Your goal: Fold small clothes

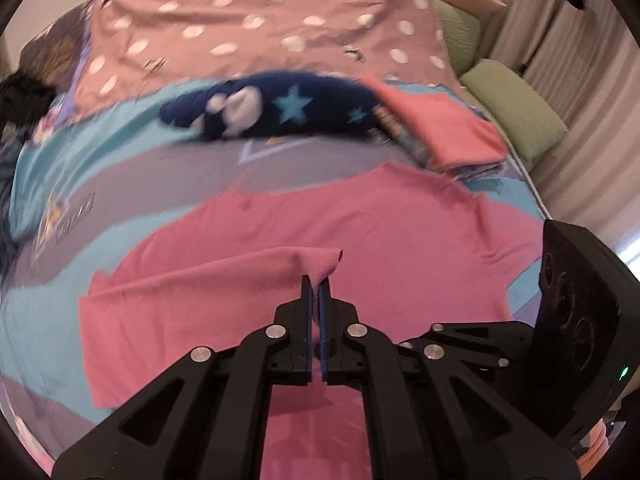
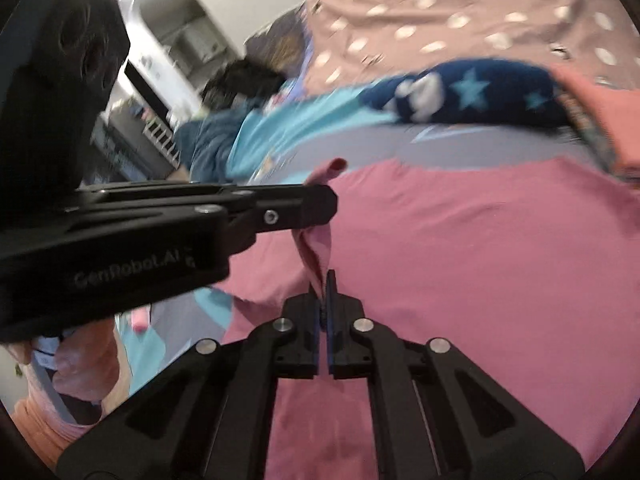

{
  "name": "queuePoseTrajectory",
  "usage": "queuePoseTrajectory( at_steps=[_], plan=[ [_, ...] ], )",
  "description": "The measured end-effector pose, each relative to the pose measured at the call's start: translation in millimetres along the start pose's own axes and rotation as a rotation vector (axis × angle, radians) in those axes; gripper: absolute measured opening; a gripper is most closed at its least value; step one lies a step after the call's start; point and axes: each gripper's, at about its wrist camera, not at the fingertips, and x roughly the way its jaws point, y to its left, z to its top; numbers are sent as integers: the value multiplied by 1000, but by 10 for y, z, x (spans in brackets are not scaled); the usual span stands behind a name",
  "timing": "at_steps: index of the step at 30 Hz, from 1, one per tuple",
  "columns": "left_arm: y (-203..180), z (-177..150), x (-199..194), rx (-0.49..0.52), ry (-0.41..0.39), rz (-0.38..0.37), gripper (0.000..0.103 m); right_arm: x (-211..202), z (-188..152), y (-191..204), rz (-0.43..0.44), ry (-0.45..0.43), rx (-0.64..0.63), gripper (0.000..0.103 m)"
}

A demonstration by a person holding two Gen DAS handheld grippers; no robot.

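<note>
The left gripper (image 1: 316, 280) is pinching a raised fold of the pink garment (image 1: 360, 232), its jaws closed on the cloth at lower centre. The right gripper (image 2: 322, 278) is likewise clamping the same garment's edge. The garment is lying spread across the bed sheet (image 1: 280, 160), filling mid-frame. Beyond it, blurred, what looks like a navy star-patterned piece (image 1: 288, 108) is lying beside a folded coral stack (image 1: 444, 124) at upper right.

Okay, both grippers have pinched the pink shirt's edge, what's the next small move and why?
Probably carry the pinched edge forward across the pink shirt toward its far edge. The left gripper and right gripper both clamp lifted fabric close together, while the rest lies flat on the bed.
</note>
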Motion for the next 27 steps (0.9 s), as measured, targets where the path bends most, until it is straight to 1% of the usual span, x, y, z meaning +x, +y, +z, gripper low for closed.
queuePoseTrajectory(
  at_steps=[3, 5, 7, 9, 12, 13, 14, 15, 16, 17, 18, 19, 20, 21, 22, 24, 25, 26, 27],
  plan=[
    [-332, 204, -11, 49, -12, -44, 2, -433, 1, -315, -6, -61, 76, 2],
    [-625, 299, 34, 98, -11, -74, 2, -640, -37, -487, -30, -90, 105, 2],
    [-914, 339, 122, 153, -5, -86, 2, -844, -119, -701, -74, -113, 138, 2],
    [-1192, 354, 280, 200, 11, -83, 3, -908, -188, -887, -102, -116, 167, 3],
    [-1424, 328, 486, 231, 41, -78, 6, -945, -363, -1233, -140, -91, 253, 2],
    [-1475, 283, 546, 235, 57, -71, 9, -941, -405, -1319, -149, -83, 271, 2],
    [-1486, 240, 571, 237, 62, -65, 19, -924, -475, -1420, -159, -74, 296, 2],
    [-1474, 201, 556, 238, 57, -60, 34, -908, -554, -1550, -155, -62, 332, 2],
    [-1414, 141, 503, 234, 27, -37, 47, -876, -593, -1628, -147, -56, 354, 2],
    [-1346, 114, 464, 226, 3, -19, 49, -856, -646, -1708, -138, -49, 380, 2],
    [-1222, 43, 380, 214, -33, 16, 52, -838, -692, -1764, -130, -42, 400, 2],
    [-1116, -6, 321, 204, -53, 43, 55, -803, -739, -1811, -116, -29, 417, 2],
    [-993, -73, 259, 188, -70, 67, 62, -779, -761, -1825, -111, -21, 422, 3],
    [-813, -163, 183, 158, -91, 98, 67, -767, -781, -1831, -110, -15, 420, 3],
    [-613, -265, 109, 125, -108, 134, 69, -768, -792, -1823, -112, -12, 409, 3],
    [-239, -473, -1, 68, -127, 209, 71, -805, -783, -1806, -124, -9, 390, 8],
    [-9, -618, -60, 32, -129, 255, 71, -788, -749, -1823, -118, -4, 395, 19],
    [213, -767, -109, -3, -125, 293, 72, -802, -736, -1833, -112, -7, 398, 35],
    [369, -867, -136, -26, -117, 315, 72, -827, -724, -1841, -103, -14, 406, 41]
  ],
)
